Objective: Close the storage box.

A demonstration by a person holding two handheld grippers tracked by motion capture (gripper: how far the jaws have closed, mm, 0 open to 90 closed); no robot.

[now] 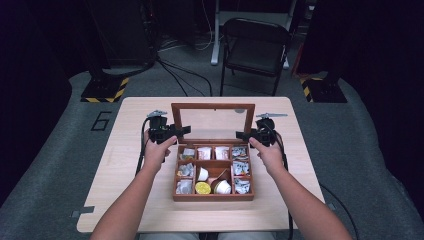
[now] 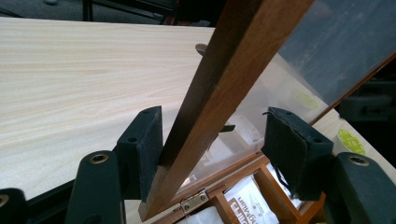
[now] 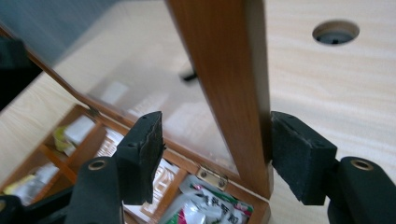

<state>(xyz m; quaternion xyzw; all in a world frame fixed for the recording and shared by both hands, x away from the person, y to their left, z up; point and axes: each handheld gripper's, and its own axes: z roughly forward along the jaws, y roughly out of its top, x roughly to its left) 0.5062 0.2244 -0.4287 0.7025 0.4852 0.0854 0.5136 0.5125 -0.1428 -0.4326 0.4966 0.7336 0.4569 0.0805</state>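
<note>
My left gripper [image 2: 210, 140] straddles the left rail of the brown wooden-framed lid with its clear pane [image 1: 212, 122], jaws apart: one pad touches the rail's outer face, the other stands clear. My right gripper [image 3: 217, 156] straddles the right rail likewise, outer pad against the wood, inner pad off it. The lid stands nearly upright on small brass hinges [image 3: 211, 178] at the back of the partitioned wooden box of tea packets [image 1: 214, 195], mid-table. I judge both hands must move together, evenly, so the frame doesn't twist. Beyond lies the pale wooden table [image 1: 125, 150].
</note>
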